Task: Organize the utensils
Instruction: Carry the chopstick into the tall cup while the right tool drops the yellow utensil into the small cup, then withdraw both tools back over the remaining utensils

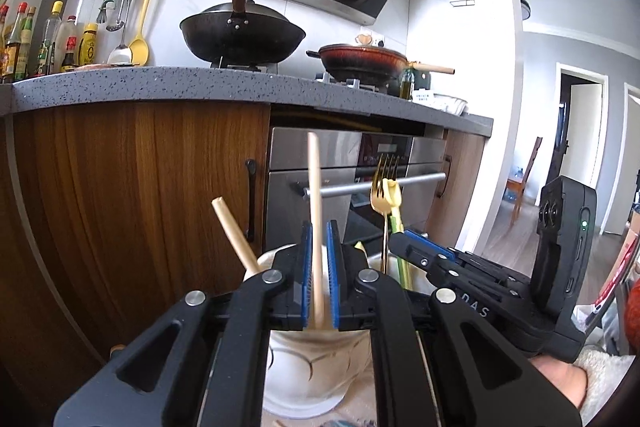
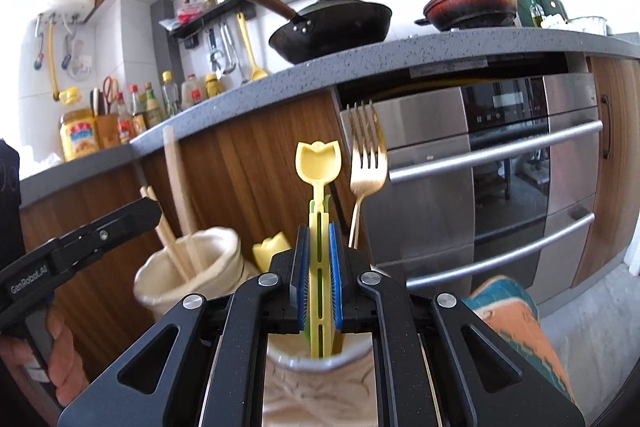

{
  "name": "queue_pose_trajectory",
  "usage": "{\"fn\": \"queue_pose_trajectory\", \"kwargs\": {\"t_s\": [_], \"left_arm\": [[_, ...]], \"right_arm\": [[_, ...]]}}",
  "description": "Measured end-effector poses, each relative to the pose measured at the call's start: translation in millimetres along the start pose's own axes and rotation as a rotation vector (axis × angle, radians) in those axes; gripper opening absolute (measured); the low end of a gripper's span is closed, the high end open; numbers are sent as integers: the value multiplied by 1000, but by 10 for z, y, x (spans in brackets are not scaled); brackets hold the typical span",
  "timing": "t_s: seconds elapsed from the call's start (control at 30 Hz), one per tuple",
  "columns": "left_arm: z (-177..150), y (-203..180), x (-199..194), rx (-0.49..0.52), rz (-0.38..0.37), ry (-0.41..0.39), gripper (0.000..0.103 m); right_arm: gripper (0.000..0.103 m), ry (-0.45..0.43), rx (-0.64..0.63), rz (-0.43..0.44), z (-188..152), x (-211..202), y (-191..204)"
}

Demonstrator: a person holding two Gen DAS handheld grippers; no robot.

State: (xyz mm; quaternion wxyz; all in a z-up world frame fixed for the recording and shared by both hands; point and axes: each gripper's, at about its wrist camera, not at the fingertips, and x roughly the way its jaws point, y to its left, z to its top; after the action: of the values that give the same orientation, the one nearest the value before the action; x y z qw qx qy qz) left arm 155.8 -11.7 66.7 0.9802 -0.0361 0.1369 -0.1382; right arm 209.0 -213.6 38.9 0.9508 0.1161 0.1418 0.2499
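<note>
My left gripper [image 1: 320,227] pinches a pale wooden chopstick [image 1: 315,195], which stands nearly upright over a cream holder [image 1: 296,379] below the jaws. My right gripper [image 2: 319,231] is clamped on the slotted handle of a yellow plastic spoon [image 2: 318,163], bowl end up, its lower end inside a second cream holder [image 2: 320,359]. A gold fork [image 2: 366,155] stands just beside it. More chopsticks [image 2: 176,247] lean in the other holder [image 2: 188,279], in front of wooden cabinets [image 1: 140,187] and a steel oven [image 2: 500,167].

Daylit kitchen: grey speckled countertop [image 1: 160,83], wooden cabinets [image 1: 132,179], steel oven [image 2: 500,179].
</note>
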Motion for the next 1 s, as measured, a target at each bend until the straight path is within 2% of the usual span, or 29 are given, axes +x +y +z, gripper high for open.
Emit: {"fn": "queue_pose_trajectory", "kwargs": {"t_s": [0.07, 0.17, 0.23, 0.3, 0.43, 0.47, 0.57, 0.63, 0.73, 0.77, 0.8, 0.87, 0.93, 1.0], "left_arm": [[-21, 15, -25, -8, 3, 9, 9], [-49, 34, -71, -19, 0, 17, 21], [-74, 24, -122, -11, 4, 15, 23], [-96, 10, -172, -1, 10, 13, 31], [-145, 5, -247, 3, 23, 12, 40], [-155, 7, -254, 1, 24, 13, 45], [-183, 11, -284, 4, 36, 16, 47], [-199, 9, -320, 7, 51, 20, 52], [-214, 4, -390, 8, 67, 19, 70], [-222, -1, -419, 8, 76, 19, 78], [-233, -6, -452, 9, 88, 21, 86], [-253, -13, -507, 13, 106, 25, 97], [-289, -24, -565, 25, 127, 37, 97], [-319, -19, -600, 31, 150, 59, 97]], "right_arm": [[11, 14, -12, -6, -35, -20, 21], [11, 22, -30, -21, -62, -49, 49], [11, 30, -38, -23, -73, -54, 61], [11, 44, -42, -23, -80, -35, 66], [30, 44, -45, -20, -78, -34, 65], [31, 40, -45, -21, -76, -42, 64], [39, 30, -35, -19, -60, -85, 57], [51, 24, -26, -14, -47, -128, 63], [67, 6, -20, -4, -29, -248, 82], [71, -3, -19, -1, -25, -312, 89], [78, -9, -18, -1, -23, -360, 97], [85, -18, -11, 7, -19, -457, 98], [93, -21, -2, 4, -39, -570, 87], [95, -28, 13, -2, -82, -689, 59]]}}
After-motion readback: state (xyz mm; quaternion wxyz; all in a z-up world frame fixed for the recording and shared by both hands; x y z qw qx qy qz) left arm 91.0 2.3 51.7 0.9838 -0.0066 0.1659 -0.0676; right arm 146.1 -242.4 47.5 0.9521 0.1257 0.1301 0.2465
